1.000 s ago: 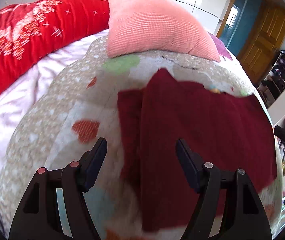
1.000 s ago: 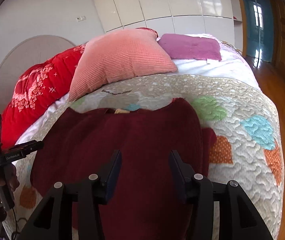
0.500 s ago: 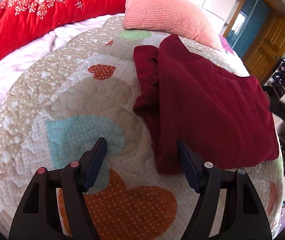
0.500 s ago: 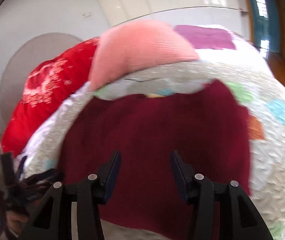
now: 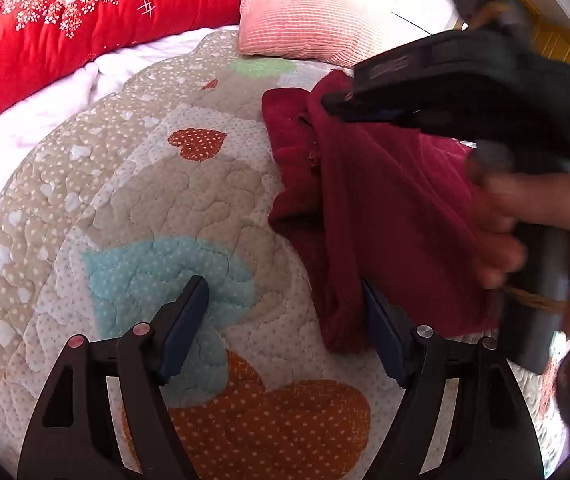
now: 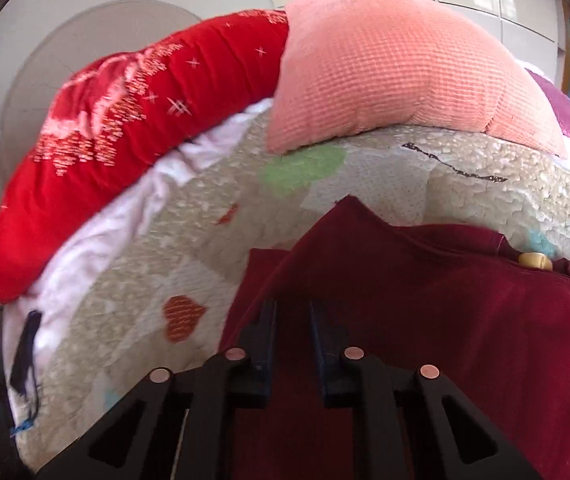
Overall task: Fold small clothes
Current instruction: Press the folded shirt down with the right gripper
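A dark red garment (image 5: pixel 385 208) lies partly folded on the quilted bedspread (image 5: pixel 145 200), with a sleeve bunched at its left edge. My left gripper (image 5: pixel 285 320) is open and empty over the quilt, its right finger beside the garment's near left corner. My right gripper (image 6: pixel 291 312) sits on the garment (image 6: pixel 425 320) near its left edge with the fingers close together and red cloth between them. In the left wrist view the right gripper (image 5: pixel 337 102) reaches in from the right, over the garment.
A pink ribbed pillow (image 6: pixel 385 72) and a red flowered duvet (image 6: pixel 125 120) lie at the head of the bed. A white sheet (image 6: pixel 97 232) shows beside the quilt. A purple cushion (image 6: pixel 565 108) is at the far right.
My right gripper has swung left across the garment to its left edge and its fingers have closed from open onto the cloth. My left gripper has drawn back over the quilt and stays open.
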